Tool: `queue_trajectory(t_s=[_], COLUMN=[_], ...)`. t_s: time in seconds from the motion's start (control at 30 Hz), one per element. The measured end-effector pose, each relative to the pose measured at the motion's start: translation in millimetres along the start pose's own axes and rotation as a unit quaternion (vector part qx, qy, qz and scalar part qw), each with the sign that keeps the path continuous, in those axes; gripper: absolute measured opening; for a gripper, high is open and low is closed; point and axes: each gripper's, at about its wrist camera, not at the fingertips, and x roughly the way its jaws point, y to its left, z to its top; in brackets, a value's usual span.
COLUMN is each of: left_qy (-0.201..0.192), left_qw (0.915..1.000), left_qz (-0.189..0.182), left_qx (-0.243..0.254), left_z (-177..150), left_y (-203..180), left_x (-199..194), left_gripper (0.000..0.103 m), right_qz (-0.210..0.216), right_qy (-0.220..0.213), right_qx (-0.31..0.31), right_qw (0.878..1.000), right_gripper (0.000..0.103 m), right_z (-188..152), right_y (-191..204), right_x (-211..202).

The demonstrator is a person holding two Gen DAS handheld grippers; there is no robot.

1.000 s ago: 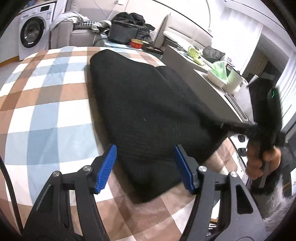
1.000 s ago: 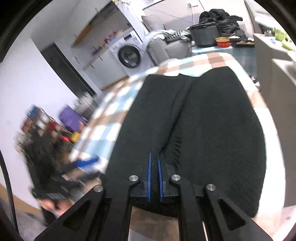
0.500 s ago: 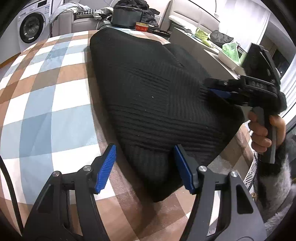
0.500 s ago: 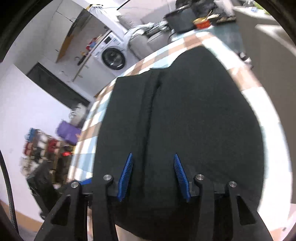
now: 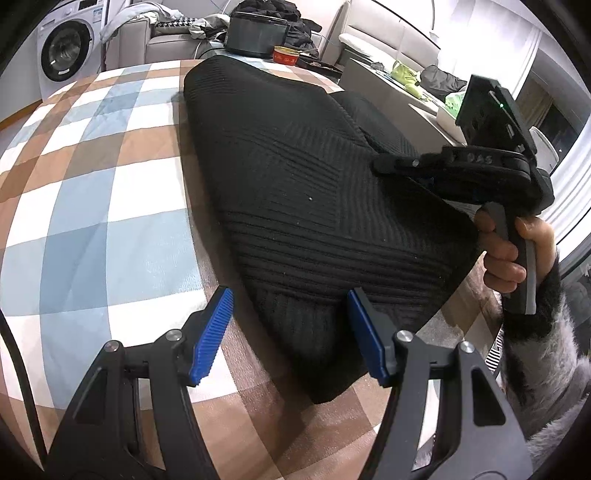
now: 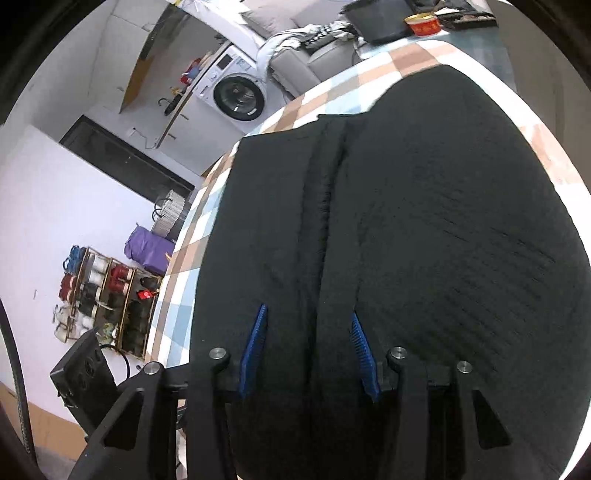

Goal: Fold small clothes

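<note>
A black knit garment (image 5: 295,206) lies folded on a checked cloth (image 5: 92,206). The left gripper (image 5: 290,332), jaws apart and empty, straddles its near corner. The right gripper (image 6: 308,347), jaws closing, hangs over a fold, gripping nothing.

Open checked tabletop (image 5: 92,192) is left free beside the black knit garment (image 5: 295,184), whereas the far edge is crowded by a black pot (image 5: 256,35) and a red tin (image 5: 285,56).
</note>
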Motion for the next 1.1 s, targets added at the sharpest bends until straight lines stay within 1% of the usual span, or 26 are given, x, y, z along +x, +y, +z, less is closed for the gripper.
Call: queue_trajectory(t_s=[0.03, 0.1, 0.13, 0.2, 0.27, 0.3, 0.37, 0.4, 0.43, 0.47, 0.5, 0.53, 0.57, 0.6, 0.63, 0.67, 0.73, 0.8, 0.87, 0.9, 0.97, 1.0, 1.03, 1.1], left_qy=[-0.003, -0.01, -0.018, -0.032, -0.046, -0.051, -0.055, -0.056, -0.055, -0.053, -0.046, -0.04, -0.035, -0.032, -0.029, -0.026, -0.021, -0.019, -0.018, -0.017, -0.015, -0.016, -0.018, -0.021], left_qw=[1.0, 0.9999, 0.9998, 0.9994, 0.9987, 0.9984, 0.9981, 0.998, 0.998, 0.9981, 0.9984, 0.9986, 0.9988, 0.999, 0.9992, 0.9994, 0.9996, 0.9997, 0.9997, 0.9997, 0.9997, 0.9997, 0.9997, 0.9997], left_qz=[0.001, 0.002, 0.001, 0.002, 0.002, 0.004, 0.008, 0.01, 0.011, 0.011, 0.007, 0.005, 0.005, 0.006, 0.006, 0.007, 0.006, 0.006, 0.004, 0.003, 0.002, 0.002, 0.002, 0.001], left_qx=[-0.001, -0.002, -0.004, -0.01, -0.019, -0.021, -0.024, -0.025, -0.028, -0.031, -0.034, -0.035, -0.034, -0.031, -0.026, -0.021, -0.016, -0.015, -0.017, -0.019, -0.02, -0.02, -0.017, -0.013], left_z=[0, 1, 2, 4, 7, 8, 10, 11, 12, 13, 14, 16, 15, 15, 14, 13, 12, 12, 13, 14, 16, 17, 18, 19], left_y=[0, 1, 1, 3, 6, 8, 11, 12, 14, 15, 15, 15, 13, 11, 8, 5, 1, -1, -1, -1, -2, -3, -5, -7], left_x=[-2, -6, -11, -20, -29, -33, -36, -37, -36, -34, -30, -27, -24, -20, -18, -16, -12, -9, -6, -4, -1, -1, -2, -4], left_gripper=[0.061, 0.061, 0.061, 0.061, 0.061, 0.061, 0.061, 0.061, 0.061, 0.061, 0.061, 0.061, 0.061, 0.061, 0.061, 0.061, 0.062, 0.061, 0.061, 0.061, 0.061, 0.061, 0.061, 0.061], right_qz=[-0.004, -0.016, -0.023, -0.02, -0.027, -0.039, -0.064, -0.083, -0.118, -0.145, -0.16, -0.174, -0.175, -0.167, -0.141, -0.12, -0.092, -0.062, -0.043, -0.04, -0.048, -0.052, -0.056, -0.075], right_qy=[-0.002, -0.021, -0.038, -0.066, -0.103, -0.124, -0.142, -0.146, -0.143, -0.128, -0.114, -0.084, -0.05, -0.04, -0.041, -0.044, -0.042, -0.041, -0.033, -0.038, -0.047, -0.048, -0.05, -0.078], right_qx=[-0.012, -0.041, -0.059, -0.079, -0.105, -0.119, -0.128, -0.125, -0.113, -0.1, -0.083, -0.052, -0.023, -0.006, 0.017, 0.025, 0.031, 0.033, 0.035, 0.036, 0.029, 0.023, 0.014, -0.016], right_qw=[1.0, 0.999, 0.997, 0.994, 0.989, 0.984, 0.98, 0.978, 0.976, 0.976, 0.977, 0.98, 0.983, 0.985, 0.989, 0.992, 0.994, 0.997, 0.998, 0.998, 0.997, 0.997, 0.997, 0.994], right_gripper=[0.013, 0.011, 0.011, 0.01, 0.01, 0.01, 0.01, 0.01, 0.011, 0.011, 0.012, 0.014, 0.014, 0.014, 0.018, 0.022, 0.042, 0.045, 0.046, 0.045, 0.031, 0.013, 0.012, 0.01], right_z=[0, 1, 1, 3, 3, 0, -4, -7, -11, -13, -14, -15, -16, -17, -20, -23, -27, -36, -44, -47, -50, -49, -47, -39], right_y=[5, 18, 28, 43, 61, 68, 68, 64, 51, 37, 23, 1, -17, -28, -40, -45, -52, -58, -55, -54, -53, -49, -42, -23], right_x=[-2, -7, -14, -30, -56, -72, -90, -96, -98, -95, -91, -81, -72, -71, -74, -77, -85, -94, -92, -91, -90, -88, -87, -99])
